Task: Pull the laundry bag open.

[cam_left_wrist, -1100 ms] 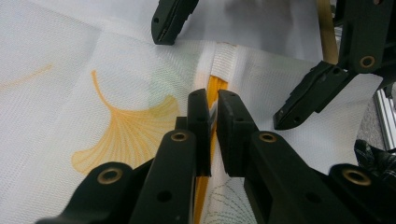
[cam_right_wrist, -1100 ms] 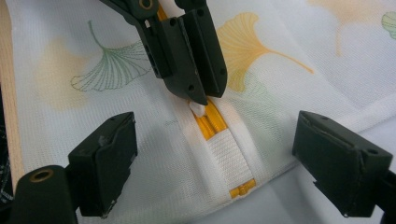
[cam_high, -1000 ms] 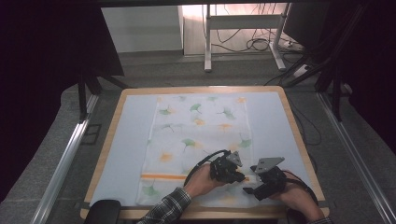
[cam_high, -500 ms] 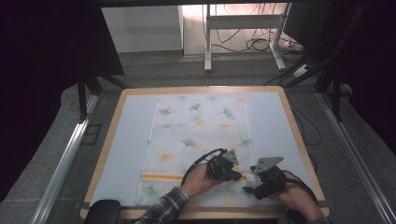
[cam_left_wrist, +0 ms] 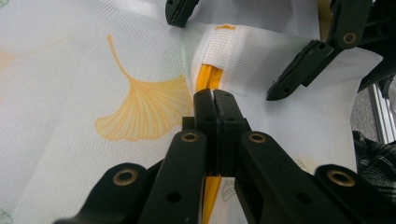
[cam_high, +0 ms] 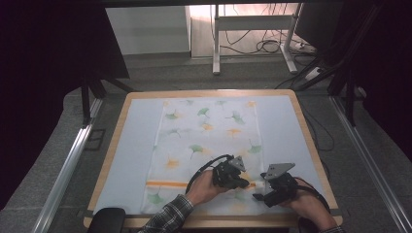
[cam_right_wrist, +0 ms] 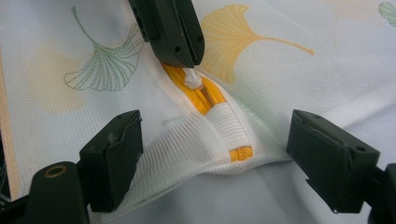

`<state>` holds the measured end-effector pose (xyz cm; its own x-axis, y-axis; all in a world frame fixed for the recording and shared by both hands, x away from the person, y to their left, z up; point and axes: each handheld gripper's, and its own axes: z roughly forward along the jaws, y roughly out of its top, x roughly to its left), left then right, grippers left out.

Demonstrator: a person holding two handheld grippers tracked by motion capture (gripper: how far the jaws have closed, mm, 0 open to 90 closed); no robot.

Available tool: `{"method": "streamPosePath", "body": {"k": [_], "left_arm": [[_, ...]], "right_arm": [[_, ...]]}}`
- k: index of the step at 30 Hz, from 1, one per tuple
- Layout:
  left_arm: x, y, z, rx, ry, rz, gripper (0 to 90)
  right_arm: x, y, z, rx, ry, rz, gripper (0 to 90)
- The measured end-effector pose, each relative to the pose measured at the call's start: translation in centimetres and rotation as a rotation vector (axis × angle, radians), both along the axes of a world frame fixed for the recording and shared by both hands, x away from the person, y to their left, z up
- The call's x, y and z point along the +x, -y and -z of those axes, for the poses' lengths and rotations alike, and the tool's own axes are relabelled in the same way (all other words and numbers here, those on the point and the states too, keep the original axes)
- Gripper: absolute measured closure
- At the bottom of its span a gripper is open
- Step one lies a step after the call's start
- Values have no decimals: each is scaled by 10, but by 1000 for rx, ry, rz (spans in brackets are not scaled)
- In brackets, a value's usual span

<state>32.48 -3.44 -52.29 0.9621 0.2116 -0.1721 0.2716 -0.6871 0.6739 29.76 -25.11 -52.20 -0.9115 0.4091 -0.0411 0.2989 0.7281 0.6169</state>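
Bench-flat mesh bag (cam_high: pixel 209 145): your left tongs (cam_left_wrist: pixel 215 100) pinch the zipper pull (cam_right_wrist: pixel 192 80); close your wide right tongs (cam_right_wrist: pixel 212 154) on the zipper end (cam_right_wrist: pixel 232 126)

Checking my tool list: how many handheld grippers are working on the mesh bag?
2: the left gripper at the orange zipper, and the right gripper beside it, at the bag's near right corner.

A white mesh laundry bag (cam_high: pixel 206 145) printed with green and orange ginkgo leaves lies flat in the lower middle of the high view. An orange zipper (cam_right_wrist: pixel 201 95) runs across its near end. The white zipper pull (cam_right_wrist: pixel 192 79) sits in the upper middle of the right gripper view, beside a white fabric tab (cam_right_wrist: pixel 229 126) covering the zipper's end.
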Motion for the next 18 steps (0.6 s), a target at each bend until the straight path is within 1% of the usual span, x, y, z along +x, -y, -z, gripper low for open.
{"method": "streamPosePath", "body": {"k": [3,8,9,10,11,12,13,14,15,16,18], "left_arm": [[0,-3,0,-1,-5,-5,900],[0,-6,-1,4,-1,-4,900],[0,-8,-2,9,3,-6,900],[0,-11,-3,32,22,-17,900],[1,-14,-3,46,32,-24,900],[4,-21,-3,31,18,-43,900],[6,-26,-2,5,-2,-54,900],[8,-31,-3,-12,-10,-67,900],[9,-32,-3,-26,-17,-75,900],[10,-33,-3,-49,-37,-73,900],[10,-29,-4,-85,-43,-72,900]], "right_arm": [[0,0,0,1,-1,4,202],[0,0,0,1,-1,6,203],[0,0,0,0,-1,6,203],[0,0,0,0,-1,7,203],[0,0,0,0,-2,8,204],[0,0,0,0,-1,8,204],[0,0,0,0,-1,7,203],[0,0,0,0,-2,6,203],[0,0,0,0,-2,6,203],[0,0,0,1,-1,6,203],[0,0,0,0,-1,8,203]]}}
